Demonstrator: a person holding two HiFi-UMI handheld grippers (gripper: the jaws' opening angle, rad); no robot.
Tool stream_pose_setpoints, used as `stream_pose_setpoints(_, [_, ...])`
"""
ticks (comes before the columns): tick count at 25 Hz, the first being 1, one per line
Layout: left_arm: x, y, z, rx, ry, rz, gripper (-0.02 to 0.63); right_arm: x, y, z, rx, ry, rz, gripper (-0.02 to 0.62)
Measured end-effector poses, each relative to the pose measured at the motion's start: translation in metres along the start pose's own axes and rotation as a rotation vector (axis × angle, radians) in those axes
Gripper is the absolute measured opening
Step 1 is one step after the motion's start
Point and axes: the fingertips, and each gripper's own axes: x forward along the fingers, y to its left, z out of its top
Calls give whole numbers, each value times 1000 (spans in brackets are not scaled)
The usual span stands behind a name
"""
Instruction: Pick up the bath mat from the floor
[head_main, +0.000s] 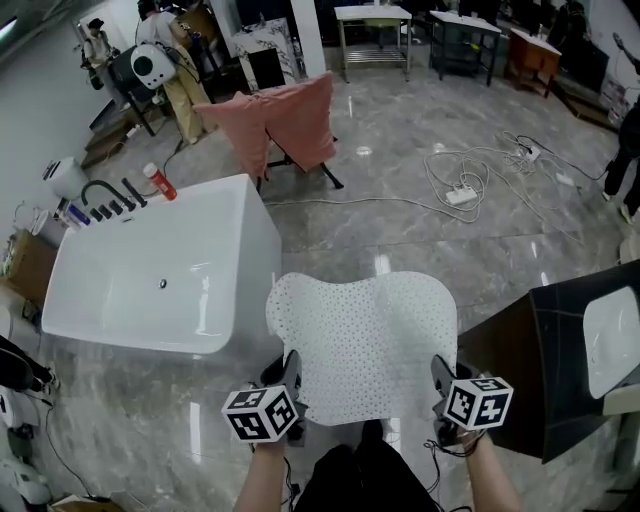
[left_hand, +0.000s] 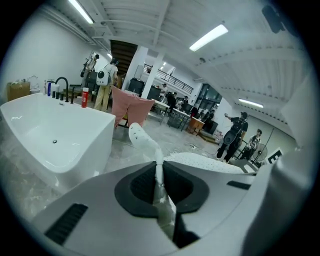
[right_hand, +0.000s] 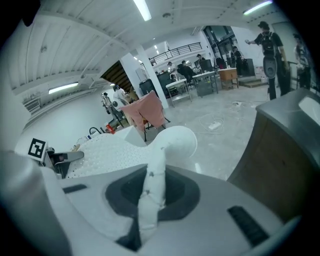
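A white perforated bath mat (head_main: 365, 345) hangs spread out in the air between both grippers, above the grey floor. My left gripper (head_main: 290, 375) is shut on the mat's near left corner, and my right gripper (head_main: 440, 378) is shut on its near right corner. In the left gripper view the mat's edge (left_hand: 159, 182) is pinched between the jaws and curls up beyond them. The right gripper view shows the same: the mat's edge (right_hand: 152, 192) is clamped, its corner folding over ahead. The mat's far edge sags away from me.
A white bathtub (head_main: 150, 270) stands at the left with bottles and a black tap on its rim. A dark cabinet with a white basin (head_main: 570, 360) is at the right. A pink cloth over a chair (head_main: 275, 125) and cables (head_main: 470, 180) lie farther off.
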Motion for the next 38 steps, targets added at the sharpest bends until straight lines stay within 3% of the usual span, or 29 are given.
stream_pose_setpoints(7, [-25, -22, 41, 53, -76, -18, 25, -37, 13, 41, -34, -105, 0, 23])
stream_pose_setpoints(15, [-44, -27, 70, 82, -128, -53, 25, -60, 32, 60, -47, -174, -20, 23])
stream_pose_setpoints(38, [-58, -21, 85, 81, -146, -99, 25, -66, 56, 64, -60, -200, -63, 22])
